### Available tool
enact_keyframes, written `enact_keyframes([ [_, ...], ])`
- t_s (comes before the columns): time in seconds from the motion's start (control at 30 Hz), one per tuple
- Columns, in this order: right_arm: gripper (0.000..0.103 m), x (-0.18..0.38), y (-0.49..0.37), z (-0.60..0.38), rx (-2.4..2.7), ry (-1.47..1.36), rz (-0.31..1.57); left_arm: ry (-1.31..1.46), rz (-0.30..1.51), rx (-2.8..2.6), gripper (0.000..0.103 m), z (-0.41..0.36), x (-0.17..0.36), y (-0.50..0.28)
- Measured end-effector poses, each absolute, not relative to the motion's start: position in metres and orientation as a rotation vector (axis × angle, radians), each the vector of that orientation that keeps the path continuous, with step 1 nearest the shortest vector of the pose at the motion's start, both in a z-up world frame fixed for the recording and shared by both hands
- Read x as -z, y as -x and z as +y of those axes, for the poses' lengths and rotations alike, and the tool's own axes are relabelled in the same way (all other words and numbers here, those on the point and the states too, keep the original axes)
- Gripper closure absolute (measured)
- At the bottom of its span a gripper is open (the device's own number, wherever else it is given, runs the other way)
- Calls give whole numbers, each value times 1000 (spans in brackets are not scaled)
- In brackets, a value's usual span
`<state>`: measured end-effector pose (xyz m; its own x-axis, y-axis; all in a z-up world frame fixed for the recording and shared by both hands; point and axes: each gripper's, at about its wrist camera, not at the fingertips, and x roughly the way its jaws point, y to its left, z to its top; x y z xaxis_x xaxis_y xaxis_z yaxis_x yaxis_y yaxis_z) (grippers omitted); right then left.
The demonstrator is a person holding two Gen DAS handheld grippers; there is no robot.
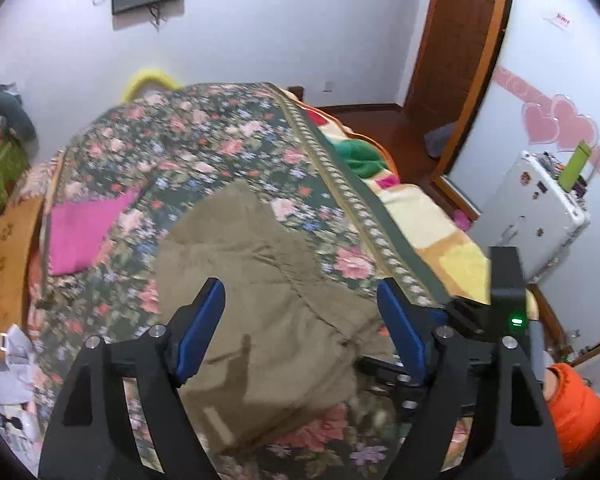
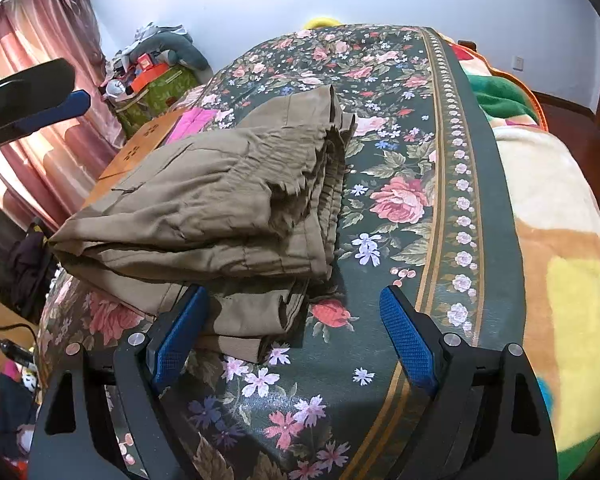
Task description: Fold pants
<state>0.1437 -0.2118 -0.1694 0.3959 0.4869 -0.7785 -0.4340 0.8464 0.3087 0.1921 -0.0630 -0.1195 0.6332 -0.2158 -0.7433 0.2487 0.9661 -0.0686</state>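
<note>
So the khaki pants (image 2: 220, 196) are sitting folded into a chunky stack on the floral bedspread (image 2: 384, 216), with the gathered waistband edge facing the wall side and the layers pretty visible along that edge. The left gripper (image 1: 300, 320) hangs right over the pants with its blue pads spread wide, nothing pinched between them, just fabric underneath. The right gripper (image 2: 294, 328) is wide open too, sitting just beside the near corner of the stack; its left pad is at the edge of the bottom layer, but it's hard to say if it actually touches, and the right pad is over bare bedspread. A folded pink cloth (image 1: 86, 232) lies further up the bed, well apart from the pants, next to an orange-brown cardboard box (image 1: 8, 264) at the bed's edge. A colourful fleece blanket (image 2: 552, 240) runs along the other side of the bedspread. An orange sleeve (image 1: 576, 404) peeks in at the lower right of the left wrist view.
</note>
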Motion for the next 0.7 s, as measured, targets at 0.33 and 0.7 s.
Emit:
enact_keyframes([
  [0.33, 18, 150, -141, -226, -547, -71, 949, -49, 930, 126, 17, 5, 139, -262],
  [0.7, 18, 136, -150, -238, -483, -86, 913, -93, 1135, 1, 14, 39, 207, -361],
])
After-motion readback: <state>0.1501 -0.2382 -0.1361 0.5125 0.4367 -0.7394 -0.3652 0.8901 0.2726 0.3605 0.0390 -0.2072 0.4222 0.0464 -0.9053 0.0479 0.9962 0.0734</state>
